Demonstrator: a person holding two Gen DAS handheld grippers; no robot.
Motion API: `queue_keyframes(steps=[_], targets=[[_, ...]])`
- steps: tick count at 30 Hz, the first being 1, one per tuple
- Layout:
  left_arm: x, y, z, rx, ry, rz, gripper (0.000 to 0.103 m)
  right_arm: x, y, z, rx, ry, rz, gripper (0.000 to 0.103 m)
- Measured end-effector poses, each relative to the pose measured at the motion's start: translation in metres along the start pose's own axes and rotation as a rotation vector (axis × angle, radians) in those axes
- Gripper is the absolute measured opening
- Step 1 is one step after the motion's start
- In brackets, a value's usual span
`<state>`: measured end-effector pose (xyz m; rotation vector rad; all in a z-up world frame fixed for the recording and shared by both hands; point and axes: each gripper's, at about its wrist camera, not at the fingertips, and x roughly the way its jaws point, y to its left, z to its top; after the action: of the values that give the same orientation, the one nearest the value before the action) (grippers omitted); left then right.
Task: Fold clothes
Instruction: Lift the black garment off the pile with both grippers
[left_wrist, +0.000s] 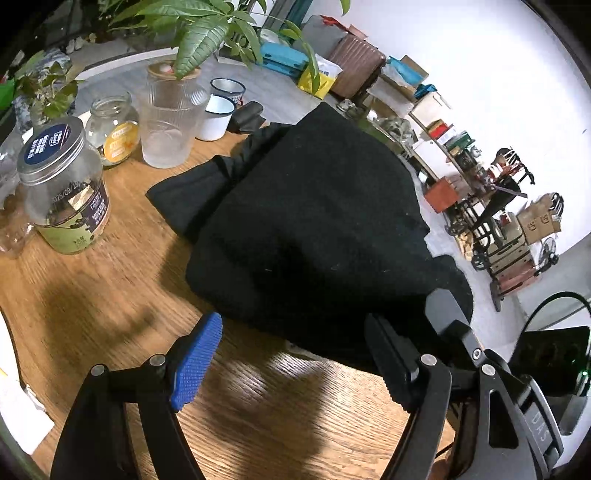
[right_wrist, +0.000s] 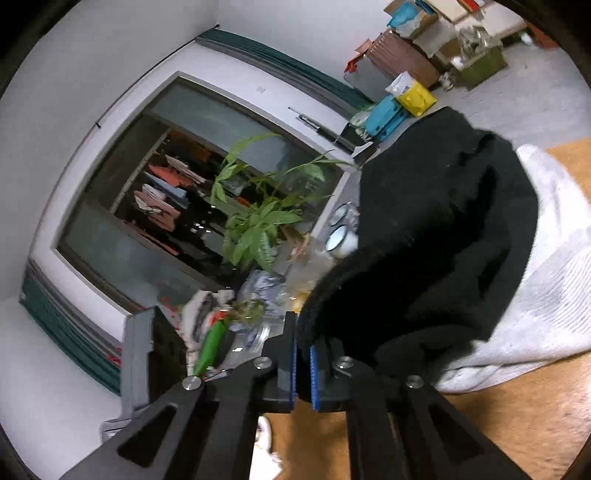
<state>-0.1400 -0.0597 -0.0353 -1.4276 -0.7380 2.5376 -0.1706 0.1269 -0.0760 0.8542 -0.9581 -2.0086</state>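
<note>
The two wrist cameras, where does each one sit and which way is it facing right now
Left wrist: on the left gripper, angled down at the black garment on the wooden table; its open fingers show.
Right wrist: on the right gripper, rolled, facing the window and plant; its fingers pinch the garment's edge.
Shared: the black garment, white enamel mugs and plant.

The left wrist camera looks steeply down, close over the wooden table (left_wrist: 110, 295) and the black garment (left_wrist: 314, 221); the right wrist camera sits nearly level and rolled, right against the same garment, facing the window (right_wrist: 155, 184); both views share the garment, the potted plant (left_wrist: 207, 33) and the enamel mugs (left_wrist: 218, 116).
</note>
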Motion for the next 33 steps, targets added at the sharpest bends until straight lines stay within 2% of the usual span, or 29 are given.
queue_keyframes(steps=[2,5,7,9,12,14,16,18,20,22,25,28,30,32,33], targets=[[-0.005,0.001,-0.001,0.008,0.006,-0.049,0.080,-0.003,0.009,-0.001,-0.021,-0.017,0.041,0.007],[-0.018,-0.006,-0.005,0.091,0.025,-0.156,0.080,-0.021,0.024,0.001,-0.061,-0.073,0.186,0.007],[-0.031,-0.014,-0.010,0.153,-0.002,-0.204,0.080,-0.047,0.040,-0.002,-0.085,-0.114,0.262,0.007],[-0.048,-0.023,-0.018,0.225,-0.040,-0.261,0.080,-0.084,0.060,-0.011,-0.127,-0.165,0.290,0.007],[-0.070,-0.037,-0.031,0.309,-0.075,-0.326,0.081,-0.110,0.075,-0.021,-0.182,-0.232,0.337,0.007],[-0.081,-0.045,-0.040,0.327,-0.086,-0.363,0.081,-0.127,0.091,-0.033,-0.210,-0.270,0.365,0.007],[-0.089,-0.054,-0.055,0.354,-0.069,-0.398,0.081,-0.155,0.105,-0.057,-0.251,-0.288,0.371,0.007],[-0.090,-0.067,-0.074,0.401,0.009,-0.410,0.081,-0.182,0.118,-0.081,-0.293,-0.302,0.372,0.007],[-0.097,-0.087,-0.091,0.431,0.058,-0.396,0.081,-0.202,0.130,-0.107,-0.325,-0.287,0.317,0.007],[-0.112,-0.113,-0.115,0.483,0.068,-0.378,0.080,-0.234,0.143,-0.125,-0.333,-0.287,0.257,0.007],[-0.132,-0.135,-0.155,0.527,0.082,-0.433,0.079,-0.284,0.162,-0.146,-0.343,-0.313,0.197,0.007],[-0.153,-0.138,-0.202,0.547,0.160,-0.513,0.080,-0.335,0.188,-0.169,-0.377,-0.357,0.136,0.007],[-0.170,-0.130,-0.233,0.545,0.228,-0.596,0.080,-0.374,0.204,-0.196,-0.434,-0.372,0.091,0.007],[-0.178,-0.122,-0.253,0.541,0.275,-0.592,0.080,-0.402,0.217,-0.221,-0.485,-0.362,-0.009,0.007],[-0.178,-0.117,-0.263,0.531,0.294,-0.555,0.080,-0.416,0.218,-0.232,-0.490,-0.345,-0.093,0.008]])
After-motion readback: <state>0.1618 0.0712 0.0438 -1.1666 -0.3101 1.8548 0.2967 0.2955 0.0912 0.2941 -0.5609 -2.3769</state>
